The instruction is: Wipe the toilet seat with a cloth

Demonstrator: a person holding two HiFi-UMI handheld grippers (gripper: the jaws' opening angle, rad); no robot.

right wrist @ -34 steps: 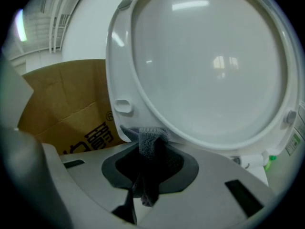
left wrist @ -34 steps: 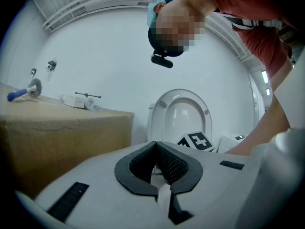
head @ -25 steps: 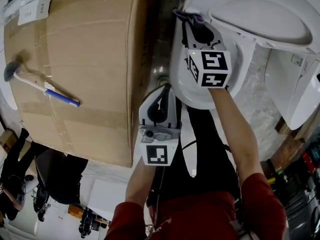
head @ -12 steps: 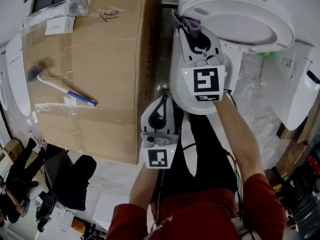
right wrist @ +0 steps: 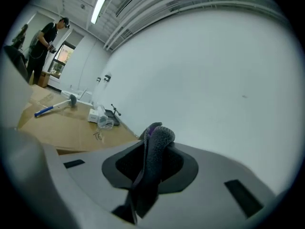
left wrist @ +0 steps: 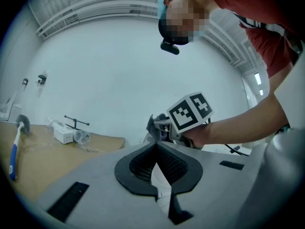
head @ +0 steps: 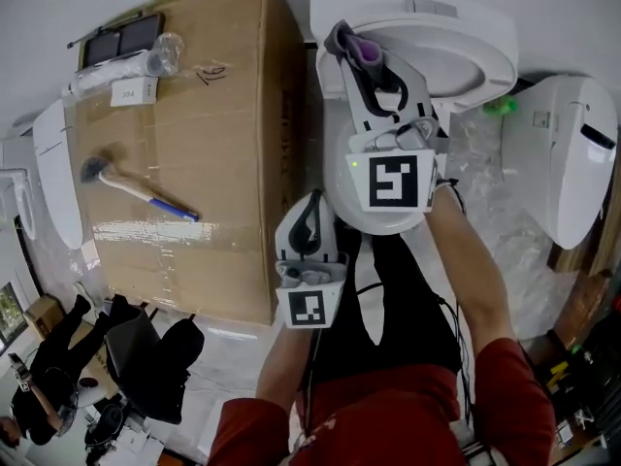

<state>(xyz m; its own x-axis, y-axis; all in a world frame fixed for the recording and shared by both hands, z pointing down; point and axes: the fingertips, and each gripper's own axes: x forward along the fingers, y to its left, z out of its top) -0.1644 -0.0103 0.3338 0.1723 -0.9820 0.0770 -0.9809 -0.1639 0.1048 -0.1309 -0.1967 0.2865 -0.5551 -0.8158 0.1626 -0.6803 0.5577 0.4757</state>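
Right tongs point(head: 354, 56) level above toilet point(head: 471, 61), cloth point(right wrist: 153, 161) between jaws.

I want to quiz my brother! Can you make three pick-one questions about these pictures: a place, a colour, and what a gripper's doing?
1. Where is the hammer? A on the cardboard box; B on a chair; C in a bucket.
2. The hammer's grip colour? A red; B green; C blue.
3. The right gripper is: A open; B shut on the cloth; C shut, empty.
Answers: A, it lies on the box top; C, the handle's end is blue; B, cloth sits pinched between its jaws.
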